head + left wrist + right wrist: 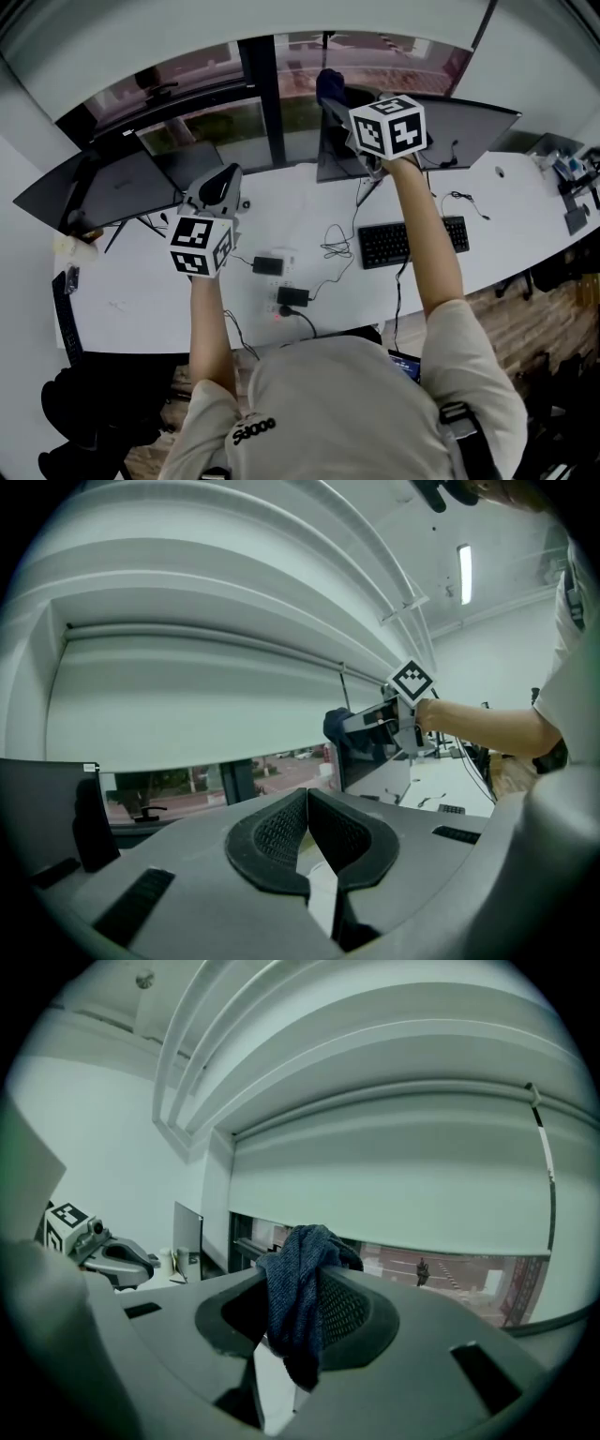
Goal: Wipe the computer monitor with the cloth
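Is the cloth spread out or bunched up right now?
Bunched up: the blue cloth hangs as a crumpled wad, pinched between the right tongs.

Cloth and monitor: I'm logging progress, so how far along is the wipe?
Done: the blue cloth is clamped in the right gripper, up at a top corner of the monitor. In hand: whether it touches the screen cannot be told. Left: the wiping itself; nothing shows it done. The left gripper is shut and empty.
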Demonstrator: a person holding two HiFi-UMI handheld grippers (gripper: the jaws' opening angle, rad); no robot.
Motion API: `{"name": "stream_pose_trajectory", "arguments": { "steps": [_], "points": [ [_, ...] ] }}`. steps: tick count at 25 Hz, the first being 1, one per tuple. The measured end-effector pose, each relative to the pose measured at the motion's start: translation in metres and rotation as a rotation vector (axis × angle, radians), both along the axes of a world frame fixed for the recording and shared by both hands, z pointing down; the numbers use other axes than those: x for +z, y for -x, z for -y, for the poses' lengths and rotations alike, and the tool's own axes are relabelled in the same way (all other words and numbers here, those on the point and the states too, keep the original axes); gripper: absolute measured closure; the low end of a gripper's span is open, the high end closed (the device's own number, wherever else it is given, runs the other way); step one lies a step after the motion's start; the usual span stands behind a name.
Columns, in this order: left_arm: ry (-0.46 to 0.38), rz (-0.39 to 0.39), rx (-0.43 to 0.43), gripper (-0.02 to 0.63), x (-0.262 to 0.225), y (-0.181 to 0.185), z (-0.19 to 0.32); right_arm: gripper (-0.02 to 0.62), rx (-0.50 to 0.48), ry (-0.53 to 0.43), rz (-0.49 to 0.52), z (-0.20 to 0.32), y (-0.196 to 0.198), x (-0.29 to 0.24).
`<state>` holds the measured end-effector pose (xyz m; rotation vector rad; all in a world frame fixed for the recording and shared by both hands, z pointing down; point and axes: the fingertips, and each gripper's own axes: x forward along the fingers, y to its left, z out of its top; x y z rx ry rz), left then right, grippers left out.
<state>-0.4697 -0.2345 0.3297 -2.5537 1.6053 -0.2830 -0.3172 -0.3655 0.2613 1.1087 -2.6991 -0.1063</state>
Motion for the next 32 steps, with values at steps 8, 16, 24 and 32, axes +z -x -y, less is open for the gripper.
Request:
{"name": "stream_pose_trajectory", "arguments": {
  "steps": [8,16,24,32],
  "points": [
    [0.001,-0.009,0.006,0.588,0.002,0.019,-0.012,0.483,-0.085,0.128,0.220,-0.021,0.048,0.017],
    [0.021,-0.014,-0.003,0.588,0.013,0.032,-0.018,0.485,-0.077,0.324,0.653,-0.017,0.035,0.019],
    [0.031,-0.012,0.015,0.588,0.018,0.023,-0.020,0.486,-0.053,0.523,0.910,0.001,0.013,0.037],
    [0.049,-0.003,0.007,0.588,0.026,0.022,-0.016,0.488,-0.017,0.574,0.924,0.006,0.011,0.062]
  ]
}}
